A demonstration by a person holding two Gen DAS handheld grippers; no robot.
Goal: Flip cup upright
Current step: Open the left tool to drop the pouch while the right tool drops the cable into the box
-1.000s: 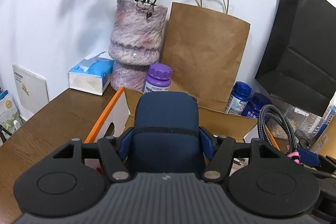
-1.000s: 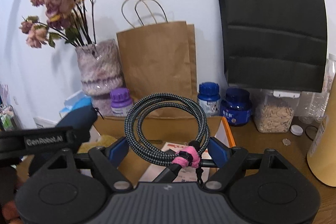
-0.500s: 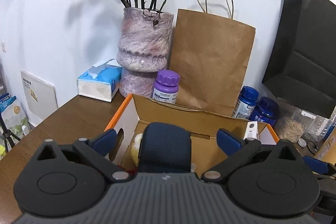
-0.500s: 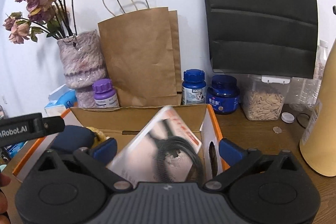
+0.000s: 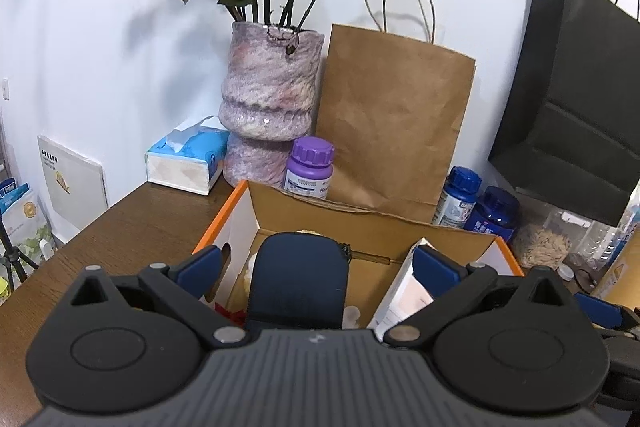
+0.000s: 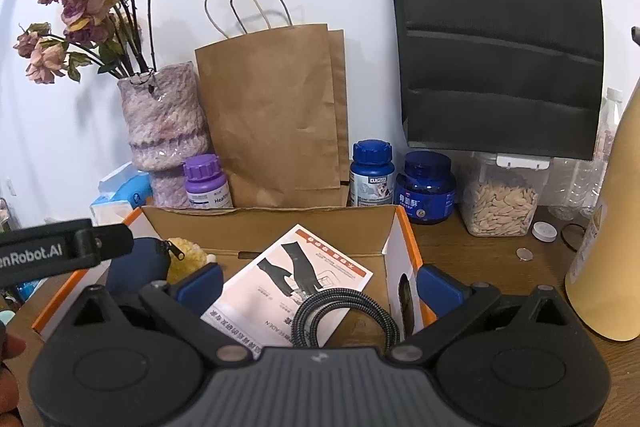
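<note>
From the left wrist we see our left gripper (image 5: 316,267) spread wide, holding nothing, above the cardboard box (image 5: 360,223), a navy pouch (image 5: 298,279) inside. From the right wrist, our right gripper (image 6: 320,283) is likewise released over a braided cable (image 6: 344,311) and leaflet (image 6: 288,279). We see no cup.

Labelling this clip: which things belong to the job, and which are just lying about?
Job: left gripper, right gripper, both open; no cup shows.
Lying about: cardboard box, navy pouch, cable, leaflet, vase, brown bag, purple-capped bottle.

Wood table (image 5: 132,227) w/ cardboard box (image 6: 280,223), vase (image 5: 270,107), tissue box (image 5: 186,157), paper bags, pill bottles.
</note>
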